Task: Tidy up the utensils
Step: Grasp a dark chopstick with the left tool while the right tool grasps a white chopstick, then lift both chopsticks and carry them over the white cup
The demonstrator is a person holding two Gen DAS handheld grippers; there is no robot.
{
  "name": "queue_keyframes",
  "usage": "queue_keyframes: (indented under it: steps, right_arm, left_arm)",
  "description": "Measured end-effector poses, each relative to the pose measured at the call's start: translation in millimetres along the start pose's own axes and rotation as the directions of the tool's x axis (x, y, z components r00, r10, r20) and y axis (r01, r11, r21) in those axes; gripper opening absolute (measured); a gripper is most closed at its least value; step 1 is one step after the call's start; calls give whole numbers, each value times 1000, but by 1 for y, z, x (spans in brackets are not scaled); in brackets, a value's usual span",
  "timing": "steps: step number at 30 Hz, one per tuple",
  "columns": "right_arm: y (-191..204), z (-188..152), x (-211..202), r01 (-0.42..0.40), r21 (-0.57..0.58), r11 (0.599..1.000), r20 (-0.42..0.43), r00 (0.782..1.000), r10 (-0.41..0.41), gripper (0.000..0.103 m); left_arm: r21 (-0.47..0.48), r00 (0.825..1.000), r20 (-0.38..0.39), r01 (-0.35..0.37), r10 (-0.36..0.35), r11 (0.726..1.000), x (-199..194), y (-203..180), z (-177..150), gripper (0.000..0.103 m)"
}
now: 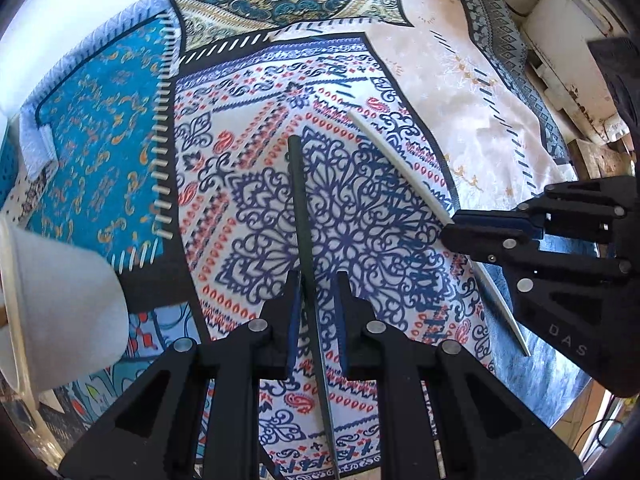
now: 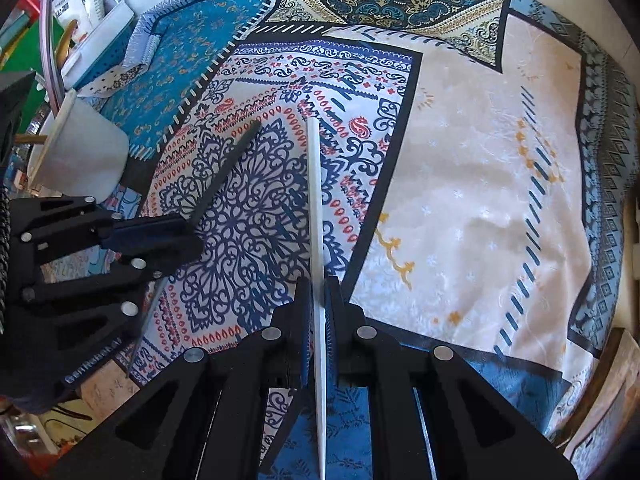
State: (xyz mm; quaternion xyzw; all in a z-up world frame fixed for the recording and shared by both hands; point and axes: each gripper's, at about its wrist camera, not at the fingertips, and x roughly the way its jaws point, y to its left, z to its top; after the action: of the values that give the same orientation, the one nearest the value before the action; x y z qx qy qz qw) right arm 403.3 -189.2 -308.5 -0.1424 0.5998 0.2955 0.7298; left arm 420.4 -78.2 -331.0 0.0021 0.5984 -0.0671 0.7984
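My left gripper [image 1: 318, 280] is shut on a black knife-like utensil [image 1: 298, 200]. Its dark handle points forward over the patterned tablecloth [image 1: 248, 92], and the thin blade runs back under the camera. In the right wrist view the same gripper [image 2: 176, 236] shows at the left with that black utensil [image 2: 232, 156]. My right gripper [image 2: 319, 284] is shut on a long, slim white utensil [image 2: 314, 200] that points straight ahead. From the left wrist view, the right gripper [image 1: 448, 228] holds the white utensil [image 1: 400, 164] at the right. A white cup [image 1: 60, 300] stands at the left edge.
The white cup [image 2: 84, 152] sits by the cloth's left border. Behind it is a blue perforated basket [image 2: 100, 52] with a white bag [image 2: 80, 0]. White furniture [image 1: 568, 40] lies past the table's right edge. A pale beige patch of cloth [image 2: 480, 160] spreads to the right.
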Motion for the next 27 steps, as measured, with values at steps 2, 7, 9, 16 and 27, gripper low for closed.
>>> queue_keyframes:
  steps: [2,7,9,16,27]
  right_arm:
    - [-1,2,1,-7,2,1000,-6,1000,7,7]
    - [-2,5,2,-12,5,1000,-11,1000,12,6]
    - [-4,-2,-2,-36,30,999,-3,999,36,6]
    - [-10,-18,-23,-55,80,995,54,997,51,6]
    - [-10,-27,-80,-54,108,993,218,976,29,6]
  left_arm:
    - [17,1000,6,-12,12,1000,2,-3,2,12]
    - [25,1000,3,-24,24,999,-2,-2,-1,4]
    - [17,1000,-5,-18,18,1000,-2,-2,-1,4]
    - [17,1000,28,-10,10,1000,-22,-13,-29,4]
    - [-26,978,210,-8,13,1000,-96,-20,-38,4]
